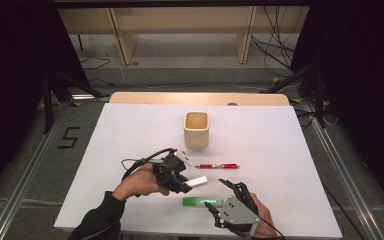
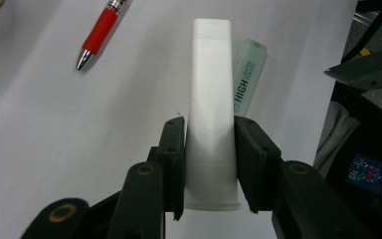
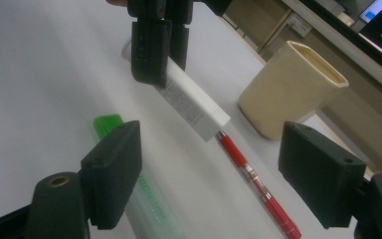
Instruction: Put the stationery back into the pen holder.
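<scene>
Left tool (image 2: 209, 164): clamped on the white tube (image 2: 210, 114), lower centre of frame (held off the bench (image 1: 130, 130)).
Right tool (image 3: 209, 174): jaws wide apart, holding nothing.
Green highlighter (image 1: 202, 202): lower centre.
Red pen (image 1: 217, 166): centre.
Beige cup (image 1: 196, 129): above centre.

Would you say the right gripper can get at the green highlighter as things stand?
Probably yes. The right gripper has its jaws wide open beside the green highlighter, which lies flat on the white table with nothing on it. The white tube in the left gripper looks lifted clear of it.
</scene>
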Available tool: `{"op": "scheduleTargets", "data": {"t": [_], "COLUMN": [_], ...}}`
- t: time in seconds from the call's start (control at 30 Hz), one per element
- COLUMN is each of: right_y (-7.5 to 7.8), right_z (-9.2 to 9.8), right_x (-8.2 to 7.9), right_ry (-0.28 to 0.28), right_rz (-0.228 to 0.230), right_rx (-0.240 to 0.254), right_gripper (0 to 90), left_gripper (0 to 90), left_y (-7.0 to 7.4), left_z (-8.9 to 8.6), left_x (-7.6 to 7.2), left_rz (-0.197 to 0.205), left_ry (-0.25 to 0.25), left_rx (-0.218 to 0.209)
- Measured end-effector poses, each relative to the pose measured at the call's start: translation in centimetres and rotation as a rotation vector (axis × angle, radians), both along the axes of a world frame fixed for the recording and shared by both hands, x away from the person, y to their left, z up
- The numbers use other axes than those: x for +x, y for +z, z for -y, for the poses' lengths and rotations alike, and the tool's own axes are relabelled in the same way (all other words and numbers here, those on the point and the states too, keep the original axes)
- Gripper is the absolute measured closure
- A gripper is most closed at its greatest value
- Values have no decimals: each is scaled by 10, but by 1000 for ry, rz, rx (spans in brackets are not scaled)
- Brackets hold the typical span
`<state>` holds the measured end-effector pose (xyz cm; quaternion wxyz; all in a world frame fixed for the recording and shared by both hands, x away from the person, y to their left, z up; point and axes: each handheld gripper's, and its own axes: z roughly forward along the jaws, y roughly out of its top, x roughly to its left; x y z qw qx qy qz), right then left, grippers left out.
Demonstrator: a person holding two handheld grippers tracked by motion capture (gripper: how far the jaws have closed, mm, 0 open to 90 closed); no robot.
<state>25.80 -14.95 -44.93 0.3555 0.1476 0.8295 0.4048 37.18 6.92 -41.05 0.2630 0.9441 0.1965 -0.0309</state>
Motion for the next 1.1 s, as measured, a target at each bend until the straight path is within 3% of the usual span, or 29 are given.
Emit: {"op": "scheduleTargets", "data": {"t": [0.43,0.77,1.1], "right_y": [-10,-20,-23], "right_z": [-28,-47,-56], "right_x": [-4,-4,-3], "right_ry": [39,59,52], "right_rz": [165,334,383], "right_rx": [-205,-377,-442], "right_gripper": [287,353,436], "left_gripper": [671,671,671], "left_y": [2,7,8], "left_z": [0,0,2], "left_x": [-2,-5,-7], "left_rz": [-12,-4,-5], "left_ry": [-3,-10,-17], "left_rx": [-2,4,14]}}
